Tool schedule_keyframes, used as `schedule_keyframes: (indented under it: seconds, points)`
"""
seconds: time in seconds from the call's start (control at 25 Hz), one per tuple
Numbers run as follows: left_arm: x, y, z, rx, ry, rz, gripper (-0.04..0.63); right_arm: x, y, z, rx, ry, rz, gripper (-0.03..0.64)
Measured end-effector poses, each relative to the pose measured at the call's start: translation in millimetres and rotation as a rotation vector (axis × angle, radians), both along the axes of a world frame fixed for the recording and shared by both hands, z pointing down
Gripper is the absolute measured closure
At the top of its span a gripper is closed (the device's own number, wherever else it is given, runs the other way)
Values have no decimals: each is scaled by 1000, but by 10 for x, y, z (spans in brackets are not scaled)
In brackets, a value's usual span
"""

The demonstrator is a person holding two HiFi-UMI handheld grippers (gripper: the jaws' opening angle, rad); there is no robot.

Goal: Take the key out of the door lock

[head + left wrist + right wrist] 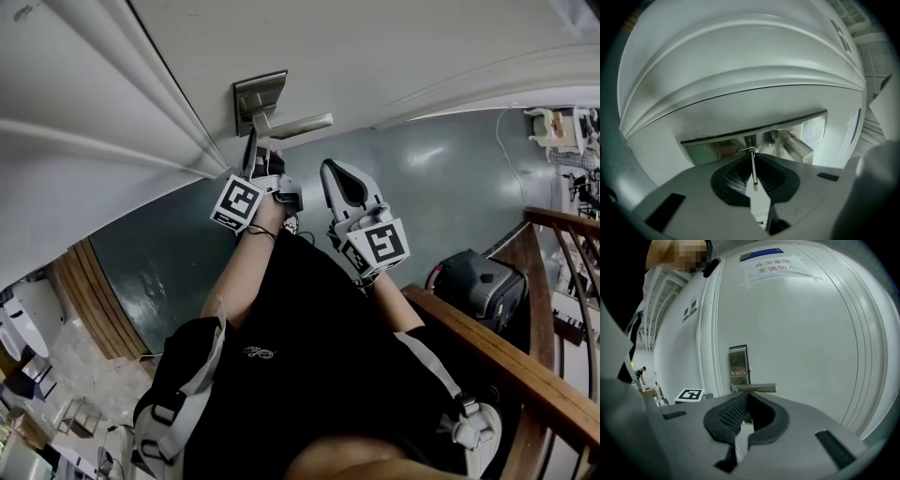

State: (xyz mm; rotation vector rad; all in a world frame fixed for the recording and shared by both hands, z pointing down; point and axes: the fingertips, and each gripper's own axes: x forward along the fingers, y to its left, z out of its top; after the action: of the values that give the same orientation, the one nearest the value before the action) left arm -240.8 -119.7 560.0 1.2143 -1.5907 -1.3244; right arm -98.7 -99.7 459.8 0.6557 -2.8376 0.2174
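Note:
A white door carries a steel lock plate [258,94] with a lever handle [300,125]. My left gripper [255,142] is pressed up to the plate just below the handle. In the left gripper view its jaws [753,161] are shut on the key [754,172], a thin metal blade seen edge-on between the pads, with a wire ring [747,150] at its far end against the lock plate [813,129]. My right gripper [331,169] hangs back from the door to the right, below the handle, shut with nothing in it [748,394]. From there the plate [738,363] and handle [754,388] show ahead.
A wooden banister [497,356] runs along the right, with a black case [478,281] on the dark floor beside it. A paper notice [773,268] is taped high on the door. Raised mouldings [103,141] frame the door at the left.

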Motion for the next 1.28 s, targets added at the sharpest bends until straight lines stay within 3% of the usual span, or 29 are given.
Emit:
schedule_keyframes:
  seconds: [0.72,1.0,1.28]
  points:
    - [57,86,12,2,51,-25,558,46,-32,-1,1,-7,14,609]
    - [65,82,-7,4,37,-8,558,37,-38,5,-8,-9,17,609]
    - [71,88,9,21,69,7,558,45,-12,13,-4,0,15,609]
